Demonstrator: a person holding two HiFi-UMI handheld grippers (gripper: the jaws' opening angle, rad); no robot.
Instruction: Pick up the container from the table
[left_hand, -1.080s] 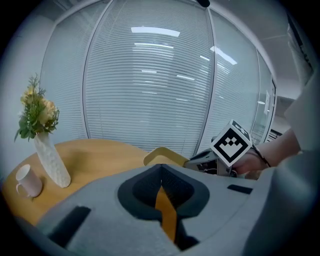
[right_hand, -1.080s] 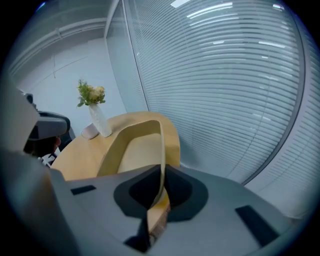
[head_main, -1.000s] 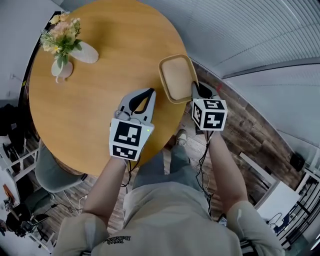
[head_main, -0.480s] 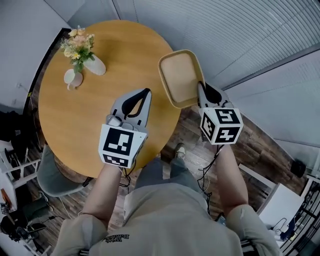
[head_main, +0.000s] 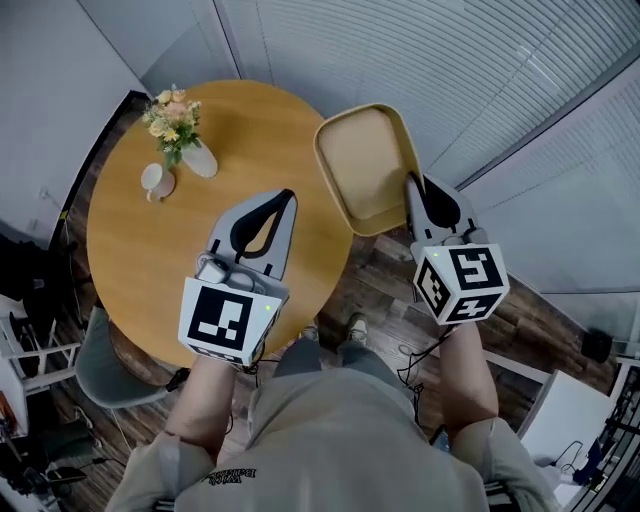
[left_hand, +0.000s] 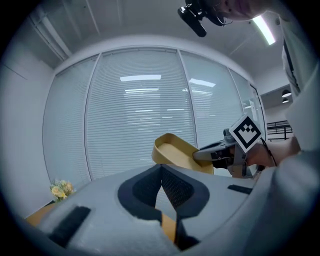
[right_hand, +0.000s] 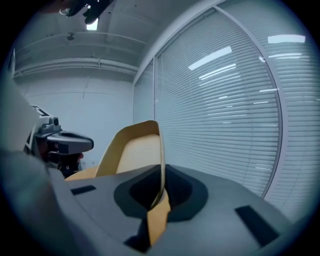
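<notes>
1. Now the tan container (head_main: 368, 165) hangs tilted past the round table's (head_main: 140, 260) right edge, raised higher than a second ago.
2. Right gripper (head_main: 414, 183) pinches the container's near rim.
3. Left gripper (head_main: 283, 198) hovers over the table, pressed together and empty; the pickup looks done.

— Right cam, what've I got?
— My right gripper (right_hand: 159, 195) pinches the rim of the tan container (right_hand: 134, 150), which stands tilted up on edge. I see my left gripper (right_hand: 62, 142) off to its left, window blinds (right_hand: 230, 115) behind
</notes>
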